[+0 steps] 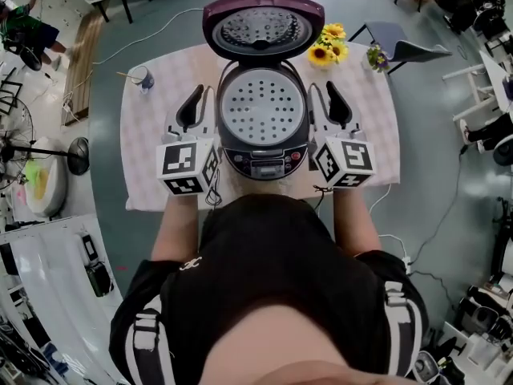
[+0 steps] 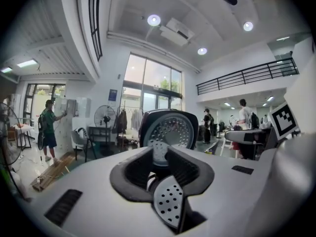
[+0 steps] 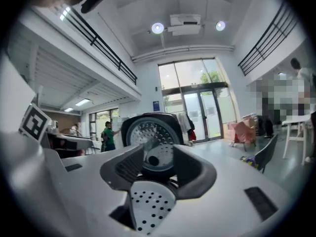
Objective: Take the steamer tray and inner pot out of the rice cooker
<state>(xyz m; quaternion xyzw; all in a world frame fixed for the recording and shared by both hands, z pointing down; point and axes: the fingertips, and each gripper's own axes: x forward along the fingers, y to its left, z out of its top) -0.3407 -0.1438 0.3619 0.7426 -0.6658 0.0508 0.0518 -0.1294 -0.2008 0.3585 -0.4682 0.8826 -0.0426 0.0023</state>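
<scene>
Person (image 1: 264, 295): black top fills the bottom of the head view, forearms reaching out to a claw on either side of the cooker
Left claw (image 1: 195, 93): jaws all but together, gripping nothing; held about level just beside the cooker's left flank, tip apart from the tray rim, though a sliver of perforated metal shows low in its own view
Right claw (image 1: 331, 88): jaws partly apart and empty; placed likewise on the right flank, the perforated tray showing low in the gap, pads not on it
Rice cooker (image 1: 264, 163): centred on the cloth-covered tabletop (image 1: 152, 167), lid (image 1: 263, 26) swung fully up and back
Steamer tray (image 1: 263, 107): seated flat in the cooker's mouth, round, perforated, untouched
Inner pot: hidden under the tray, presumably inside the cooker
Step in hand: as I read it, the approach for the first lift, both claws lining up on opposite sides of the tray; nothing taken out yet
Next move: left jaws likely need to open, then each claw has to come inward onto the rim, close on the thin edge and raise it level, clear of the upright lid, before setting it on free cloth
After that: pot rim should become reachable
</scene>
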